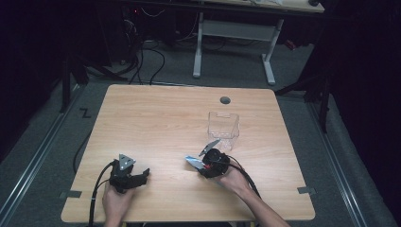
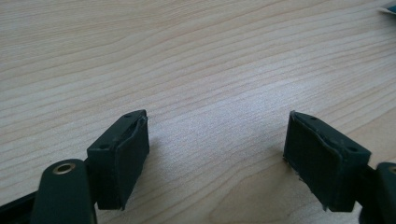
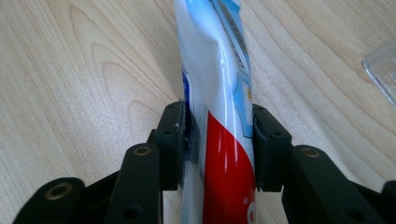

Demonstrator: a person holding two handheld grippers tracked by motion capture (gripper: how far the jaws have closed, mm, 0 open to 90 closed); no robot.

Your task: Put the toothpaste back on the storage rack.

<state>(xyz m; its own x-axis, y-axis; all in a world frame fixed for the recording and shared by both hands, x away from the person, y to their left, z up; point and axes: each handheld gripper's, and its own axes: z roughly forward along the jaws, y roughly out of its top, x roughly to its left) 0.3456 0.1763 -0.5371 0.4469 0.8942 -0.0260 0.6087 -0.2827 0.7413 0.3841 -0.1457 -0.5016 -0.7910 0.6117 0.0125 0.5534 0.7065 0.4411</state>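
While the left gripper (image 1: 140, 177) rests at about seven o'clock on the table (image 1: 156, 118) with its jaws spread and nothing between them, the right gripper (image 1: 202, 164) at about five o'clock pinches a toothpaste tube (image 3: 219, 116) by its sides. The clear plastic box (image 1: 223, 128) stands just beyond, toward one o'clock. I think the glossy tube, squeezed at its soft middle, could slip or buckle, and then hit the box rim.

Glossy plastic tube (image 3: 219, 93); matt black tongs (image 3: 219, 144); smooth pale wood-grain table (image 1: 156, 118); clear plastic box (image 1: 223, 124).
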